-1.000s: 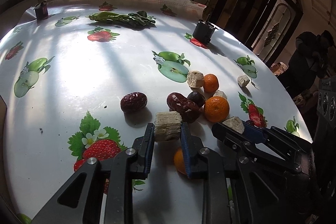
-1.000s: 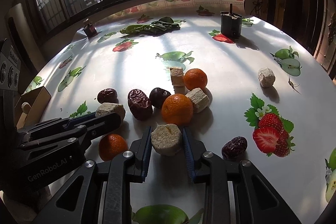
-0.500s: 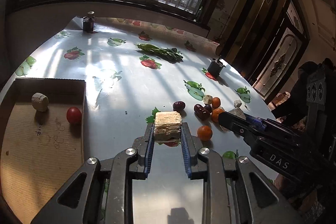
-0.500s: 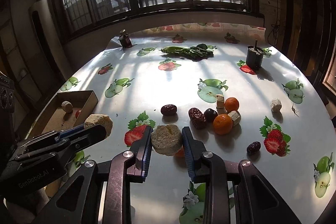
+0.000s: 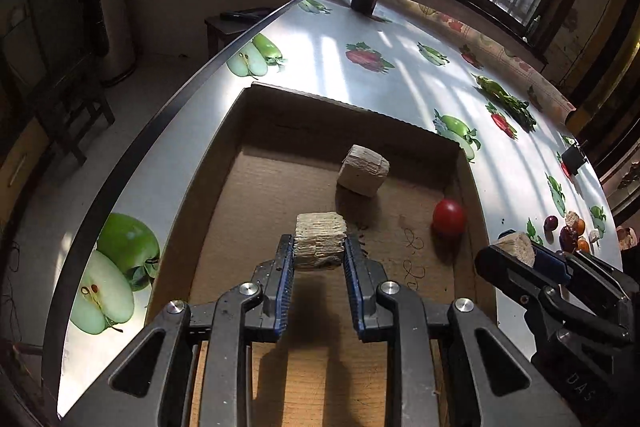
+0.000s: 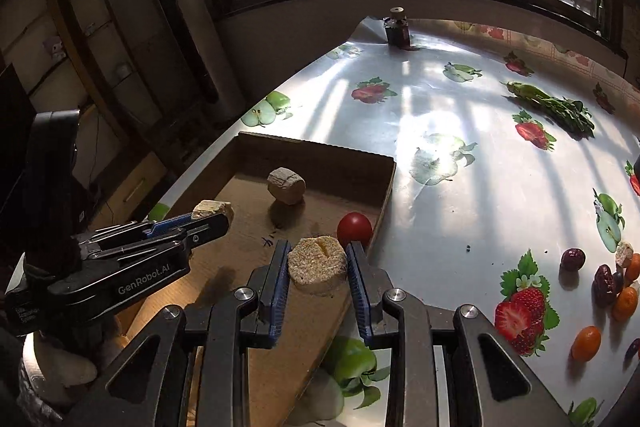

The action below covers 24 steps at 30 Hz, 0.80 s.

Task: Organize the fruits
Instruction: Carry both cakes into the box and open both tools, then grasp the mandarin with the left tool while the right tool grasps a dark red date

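Grippers over cardboard box, each clamped on a beige chunk.
Left gripper (image 5: 319,253) jaws pinch a layered beige block (image 5: 320,239), held above the cardboard box (image 5: 224,155) floor; right gripper (image 6: 317,265) jaws pinch a round beige piece (image 6: 317,262) above the box's right wall, near corner side. Inside box: red fruit (image 5: 449,217) against the right wall, another beige chunk (image 5: 363,170) further in toward the back wall. Box sits at left edge of table (image 6: 460,131) with fruit-print cloth. Remaining oranges (image 6: 586,343) and dark dates (image 6: 572,259) clustered well apart, right side. Far: leafy greens (image 6: 556,105), small dark jar (image 6: 397,27) by window.
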Tool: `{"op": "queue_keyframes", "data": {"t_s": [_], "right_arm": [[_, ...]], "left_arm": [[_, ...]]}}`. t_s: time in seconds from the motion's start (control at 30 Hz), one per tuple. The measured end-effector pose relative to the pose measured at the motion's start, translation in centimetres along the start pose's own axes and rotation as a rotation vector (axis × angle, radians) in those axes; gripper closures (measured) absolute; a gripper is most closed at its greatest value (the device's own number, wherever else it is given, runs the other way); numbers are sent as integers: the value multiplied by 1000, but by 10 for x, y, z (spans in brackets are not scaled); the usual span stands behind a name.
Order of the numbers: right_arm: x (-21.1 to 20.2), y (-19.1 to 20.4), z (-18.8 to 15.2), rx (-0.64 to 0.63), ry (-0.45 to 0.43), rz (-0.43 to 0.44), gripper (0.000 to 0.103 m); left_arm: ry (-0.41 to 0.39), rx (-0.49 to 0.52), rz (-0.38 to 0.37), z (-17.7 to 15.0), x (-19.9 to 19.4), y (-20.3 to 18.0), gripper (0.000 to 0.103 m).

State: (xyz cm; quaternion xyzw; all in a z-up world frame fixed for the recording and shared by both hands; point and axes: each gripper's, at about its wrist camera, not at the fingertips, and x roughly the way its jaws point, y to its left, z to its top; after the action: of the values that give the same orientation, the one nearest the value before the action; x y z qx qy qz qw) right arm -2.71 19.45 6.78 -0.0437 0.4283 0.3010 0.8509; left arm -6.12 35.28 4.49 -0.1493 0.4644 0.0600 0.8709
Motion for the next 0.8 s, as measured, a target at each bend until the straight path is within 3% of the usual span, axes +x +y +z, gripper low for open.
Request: {"op": "queue_keyframes", "data": {"t_s": [0.23,0.43,0.53,0.63,0.73,0.8], "right_arm": [[47,3,-4,-5,95,-37,72],[54,8,-5,-46,98,-71,72],[51,8,-4,-42,90,-66,67],[39,4,-1,-21,52,-57,53],[18,-3,0,-4,12,-46,51],[2,-12,-3,11,-13,-45,51]], "left_arm": [[52,-12,-13,1,18,4,79],[55,-45,-27,4,19,8,77],[37,-64,-35,3,12,11,69],[7,-88,-35,5,-1,12,63],[-35,-93,-51,4,-22,7,60],[-64,-97,-76,2,-36,0,51]]}}
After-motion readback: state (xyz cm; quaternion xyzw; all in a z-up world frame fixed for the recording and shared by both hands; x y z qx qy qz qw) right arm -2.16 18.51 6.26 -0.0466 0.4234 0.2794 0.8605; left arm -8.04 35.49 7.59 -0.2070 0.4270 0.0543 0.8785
